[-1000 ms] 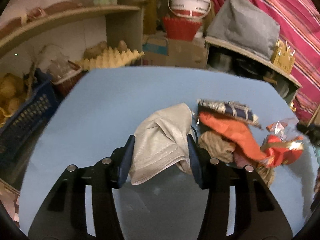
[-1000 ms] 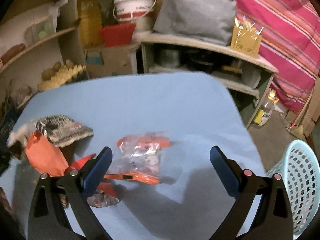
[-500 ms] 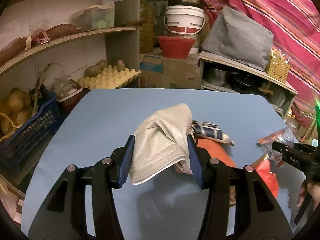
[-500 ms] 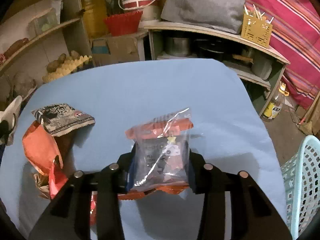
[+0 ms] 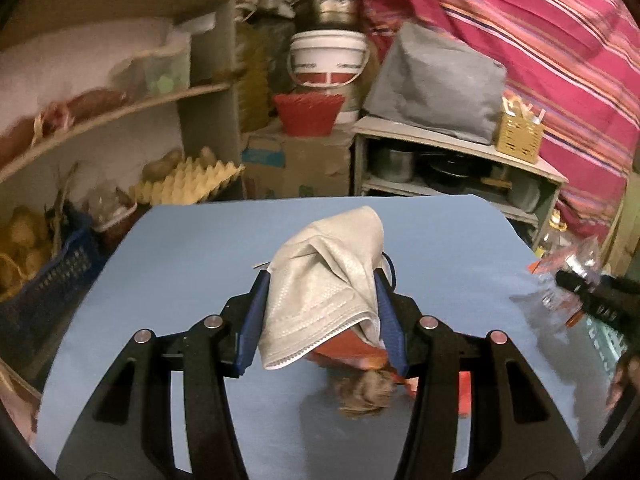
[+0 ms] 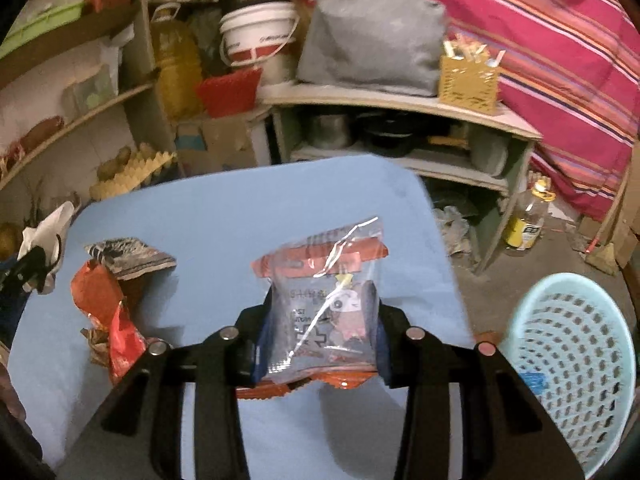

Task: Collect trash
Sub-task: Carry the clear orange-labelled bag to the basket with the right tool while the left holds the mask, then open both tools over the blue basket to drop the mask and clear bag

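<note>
The right gripper (image 6: 320, 344) is pinched on a clear plastic snack wrapper with orange printed ends (image 6: 322, 304), held upright between the blue pads with its long axis running from six to twelve o'clock and lifted off the pale blue table (image 6: 224, 208). The relation that matters next is the one to the pale turquoise perforated plastic basket (image 6: 572, 364): it sits on the floor at about four o'clock from this claw, just off the table's right edge, so this arm is plainly the nearer one and the drop looks like a short swing rightward and down.

The left gripper (image 5: 320, 320) is pressed onto a crumpled off-white disposable face mask (image 5: 324, 280), which bulges up and forward toward twelve o'clock, its elastic loop trailing at the right pad. In the left wrist view the basket shows only as a blurred sliver at about three o'clock, probably, behind the other tool, so this mask has the longer trip.

Still on the table, at nine o'clock in the right wrist view, lie a crumpled red-orange foil wrapper (image 6: 106, 300) and a flattened grey patterned packet (image 6: 132, 258), touching each other.
</note>
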The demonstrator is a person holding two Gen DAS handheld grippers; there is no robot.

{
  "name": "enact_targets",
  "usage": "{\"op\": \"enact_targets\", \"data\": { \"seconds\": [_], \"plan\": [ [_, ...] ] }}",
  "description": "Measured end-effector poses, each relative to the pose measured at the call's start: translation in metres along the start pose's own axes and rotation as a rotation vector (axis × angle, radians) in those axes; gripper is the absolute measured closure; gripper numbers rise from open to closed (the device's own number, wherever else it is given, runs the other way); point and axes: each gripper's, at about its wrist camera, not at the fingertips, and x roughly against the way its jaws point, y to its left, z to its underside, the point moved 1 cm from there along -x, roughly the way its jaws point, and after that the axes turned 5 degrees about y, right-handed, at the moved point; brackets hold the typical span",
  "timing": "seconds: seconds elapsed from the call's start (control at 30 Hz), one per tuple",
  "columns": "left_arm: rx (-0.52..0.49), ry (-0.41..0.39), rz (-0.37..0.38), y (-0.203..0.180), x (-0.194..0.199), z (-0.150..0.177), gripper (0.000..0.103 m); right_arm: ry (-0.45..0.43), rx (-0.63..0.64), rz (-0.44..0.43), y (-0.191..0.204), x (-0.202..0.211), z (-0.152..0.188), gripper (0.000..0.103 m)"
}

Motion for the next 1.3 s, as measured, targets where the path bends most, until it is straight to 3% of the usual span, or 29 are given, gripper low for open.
{"op": "enact_targets", "data": {
  "seconds": [0.4, 0.87, 1.3],
  "plan": [
    [-0.082, -0.013, 0.111, -0.113, 0.022, 0.001, 0.053, -0.056, -0.119, 0.066, -0.108, 0.049, 0.015, 0.062],
    [-0.150, 0.043, 0.266, -0.249, 0.010, 0.017, 0.053, -0.067, -0.280, 0.146, -0.231, 0.084, 0.059, 0.062],
    [-0.259, 0.066, 0.415, -0.367, 0.009, 0.039, 0.050, -0.077, -0.378, 0.182, -0.287, 0.089, 0.074, 0.062]
  ]
}}
